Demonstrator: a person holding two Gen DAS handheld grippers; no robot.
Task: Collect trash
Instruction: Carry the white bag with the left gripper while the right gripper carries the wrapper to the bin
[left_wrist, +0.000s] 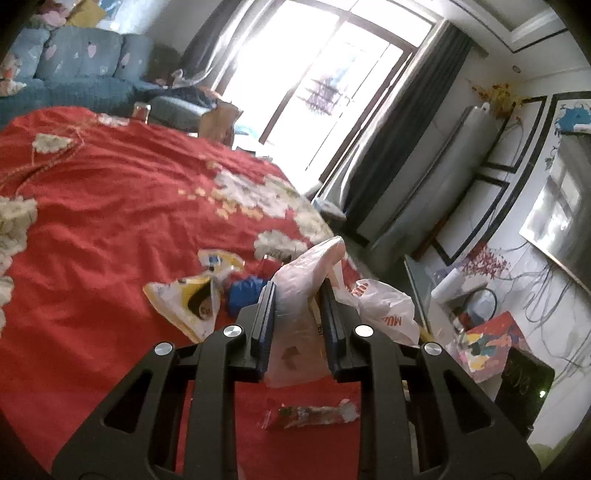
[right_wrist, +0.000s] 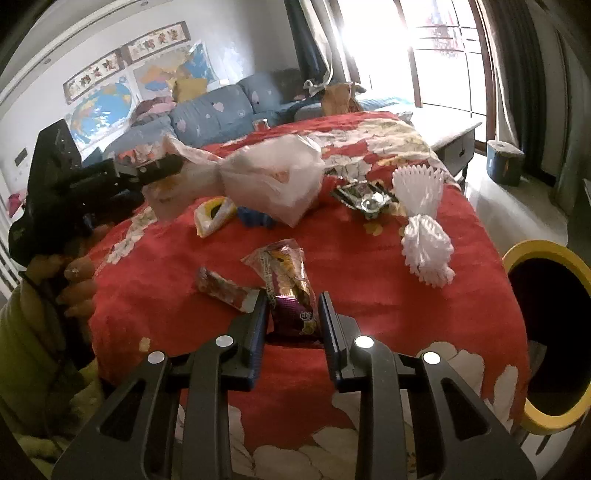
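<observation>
Left wrist view first: the left hand-held gripper (left_wrist: 298, 291) is clenched on a thin white plastic bag (left_wrist: 295, 295), which bunches up between its pads above the red floral cloth (left_wrist: 110, 221) on the tabletop. Just left of it lie a yellow wrapper (left_wrist: 192, 299) and a blue scrap (left_wrist: 245, 291); a small clear wrapper (left_wrist: 314, 412) lies below the jaws.

Right wrist view: a person's hand (right_wrist: 74, 280) holds the left gripper at the left edge. Mid-frame a red-and-white wrapper (right_wrist: 225, 290) lies beside the right hand-held gripper (right_wrist: 293, 306), which is grasping a purple snack packet (right_wrist: 291, 291). Farther right sit white foam netting (right_wrist: 424, 229) and a yellow-rimmed bin (right_wrist: 539, 254).

Both pickups look made; I judge the next move is carrying packet and bag to the bin and releasing them over its mouth.
</observation>
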